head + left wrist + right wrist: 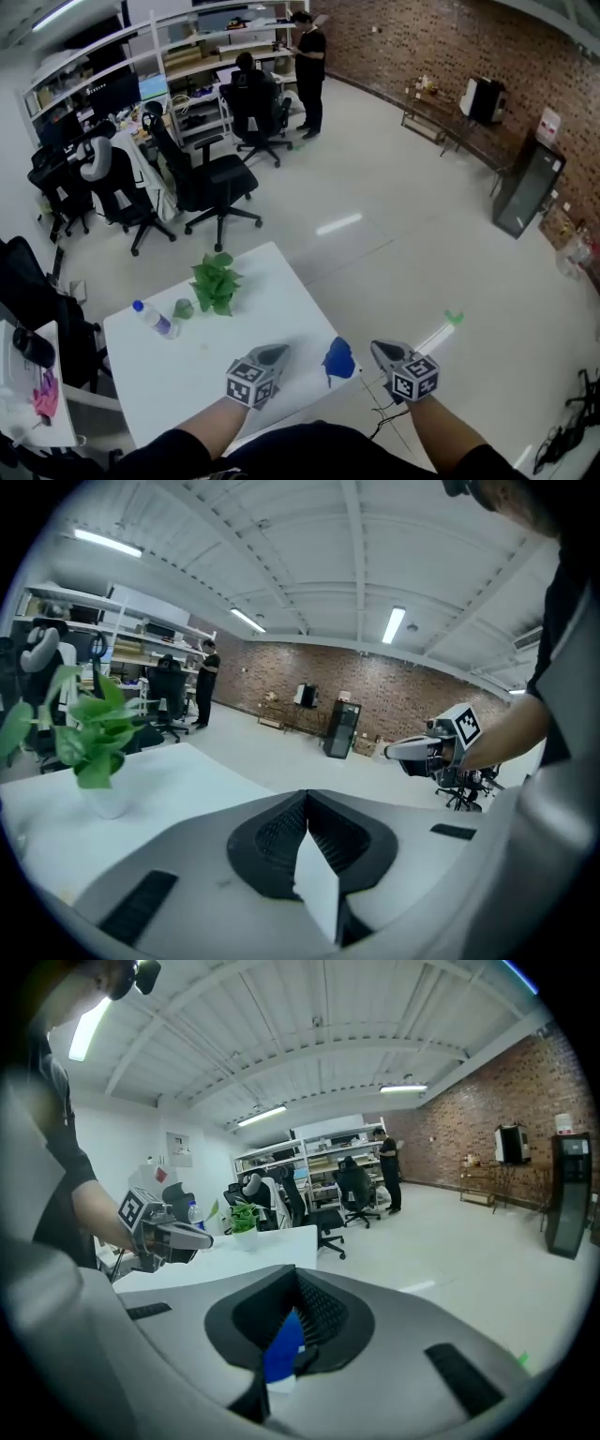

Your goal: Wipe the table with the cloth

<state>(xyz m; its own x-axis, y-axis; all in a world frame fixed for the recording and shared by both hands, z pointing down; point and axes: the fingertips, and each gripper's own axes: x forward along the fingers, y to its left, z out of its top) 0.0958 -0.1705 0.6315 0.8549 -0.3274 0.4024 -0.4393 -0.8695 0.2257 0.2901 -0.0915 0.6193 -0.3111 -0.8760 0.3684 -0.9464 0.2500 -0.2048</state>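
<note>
A crumpled blue cloth (338, 360) lies at the near right corner of the white table (272, 291). My left gripper (280, 352) hovers over the table's near edge just left of the cloth, jaws shut and empty. Off the table's right edge, my right gripper (374, 349) points left at the cloth. Its jaws look shut, with a small gap to the cloth. In the right gripper view the cloth (284, 1340) shows as a blue sliver in the slit of the jaws, and the left gripper (193, 1237) is at the left. The left gripper view shows the right gripper (394, 752).
A potted green plant (216, 284) stands at the table's middle, with a small green cup (184, 308) and a plastic bottle (152, 319) to its left. Black office chairs (211, 183) stand beyond the far edge. A second desk (37, 412) is at the left.
</note>
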